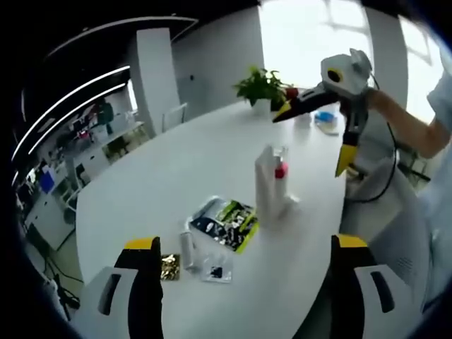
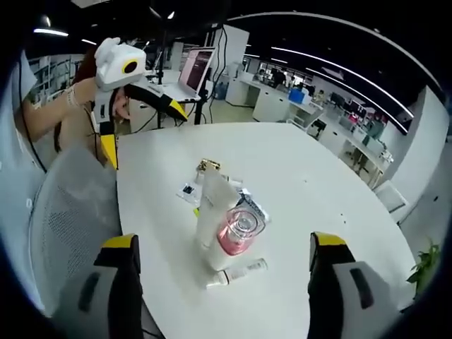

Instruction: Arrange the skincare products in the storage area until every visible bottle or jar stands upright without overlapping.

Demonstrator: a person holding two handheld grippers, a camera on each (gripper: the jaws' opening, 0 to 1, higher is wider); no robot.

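A tall white bottle (image 1: 266, 180) stands upright mid-table, with a pink clear-capped bottle (image 1: 281, 170) touching it. In the right gripper view, the white bottle (image 2: 210, 206) and pink bottle (image 2: 239, 232) stand together, and a small white tube (image 2: 237, 271) lies at their base. Another white tube (image 1: 187, 248) lies flat beside a dark sachet (image 1: 226, 222), a gold item (image 1: 169, 267) and a small packet (image 1: 217, 269). My left gripper (image 1: 245, 242) is open and empty, short of these things. My right gripper (image 2: 224, 241), also open, is held above the table near the bottles.
A potted plant (image 1: 261, 85) and small items (image 1: 326, 121) sit at the table's far end. A mesh chair (image 2: 70, 205) stands against the table edge. A laptop on a stand (image 2: 198, 70) stands beyond the table. A person's arm (image 1: 406, 123) holds the right gripper.
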